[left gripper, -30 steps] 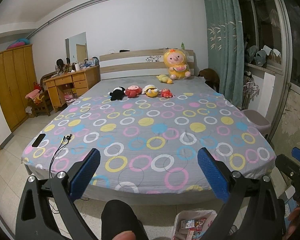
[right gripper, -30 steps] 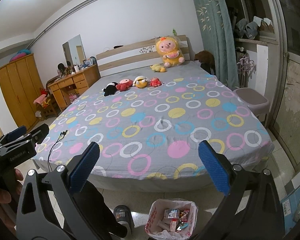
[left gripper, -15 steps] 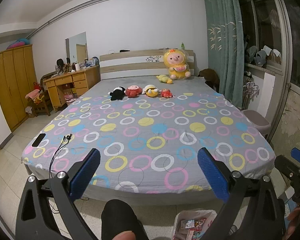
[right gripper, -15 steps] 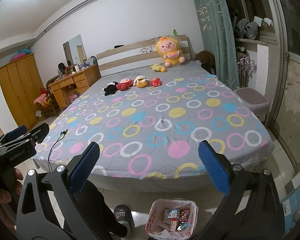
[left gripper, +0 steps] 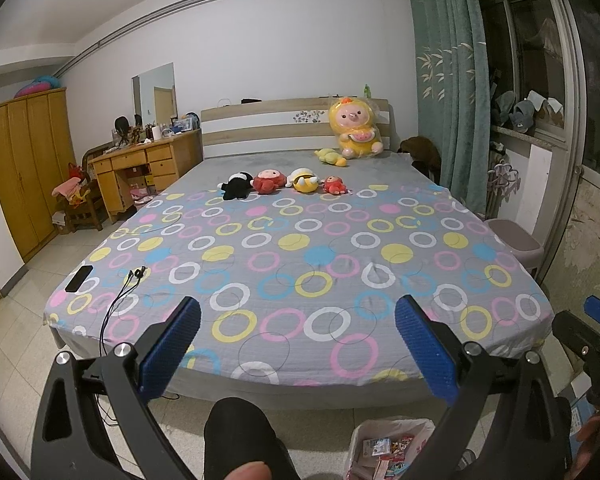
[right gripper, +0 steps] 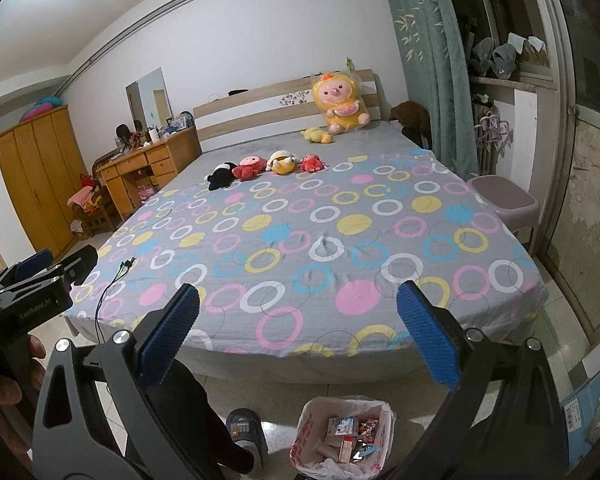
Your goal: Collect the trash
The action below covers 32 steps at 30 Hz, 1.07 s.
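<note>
left tongs point(left gripper: 296, 344): spread wide, nothing in them, held over the foot of the bed point(left gripper: 300, 240)
right tongs point(right gripper: 296, 340): same deal, wide apart and empty
trash bag point(right gripper: 342, 436): on the floor at the foot of the bed, already holding wrappers and small boxes
what changed: pretty much nothing from a second ago, both views sit the same
bed top: just plush toys point(left gripper: 284, 182), a phone point(left gripper: 79, 278) and a cable point(left gripper: 120, 300), no trash I can spot
my read: collecting looks basically done, or they're pausing to scan for leftovers
</note>
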Tool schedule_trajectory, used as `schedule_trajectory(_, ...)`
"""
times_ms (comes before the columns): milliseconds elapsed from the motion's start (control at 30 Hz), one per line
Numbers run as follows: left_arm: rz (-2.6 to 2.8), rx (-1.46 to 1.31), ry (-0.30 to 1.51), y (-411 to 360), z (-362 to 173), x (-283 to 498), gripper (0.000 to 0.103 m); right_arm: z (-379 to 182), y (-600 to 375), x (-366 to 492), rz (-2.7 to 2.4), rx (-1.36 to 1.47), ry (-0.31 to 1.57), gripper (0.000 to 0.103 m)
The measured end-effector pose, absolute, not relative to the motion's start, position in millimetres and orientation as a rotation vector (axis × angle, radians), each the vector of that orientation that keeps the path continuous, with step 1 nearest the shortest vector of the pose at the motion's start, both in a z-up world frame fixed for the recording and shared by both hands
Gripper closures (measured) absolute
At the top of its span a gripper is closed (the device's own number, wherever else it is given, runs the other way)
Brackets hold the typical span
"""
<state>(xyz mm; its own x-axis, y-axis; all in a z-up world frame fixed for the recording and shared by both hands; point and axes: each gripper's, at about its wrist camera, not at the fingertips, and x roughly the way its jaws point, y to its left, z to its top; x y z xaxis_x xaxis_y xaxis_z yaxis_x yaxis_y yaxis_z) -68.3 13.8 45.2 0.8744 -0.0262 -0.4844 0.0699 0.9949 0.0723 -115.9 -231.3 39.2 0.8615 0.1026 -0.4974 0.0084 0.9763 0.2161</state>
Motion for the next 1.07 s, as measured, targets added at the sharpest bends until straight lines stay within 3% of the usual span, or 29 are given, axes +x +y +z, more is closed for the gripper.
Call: schedule_trajectory(1067,-0.030,0.080,0.512,8.3,38.7,-67.3,0.008,34.9,-233.9,-112.9,0.050,0.215,0.541,0.007)
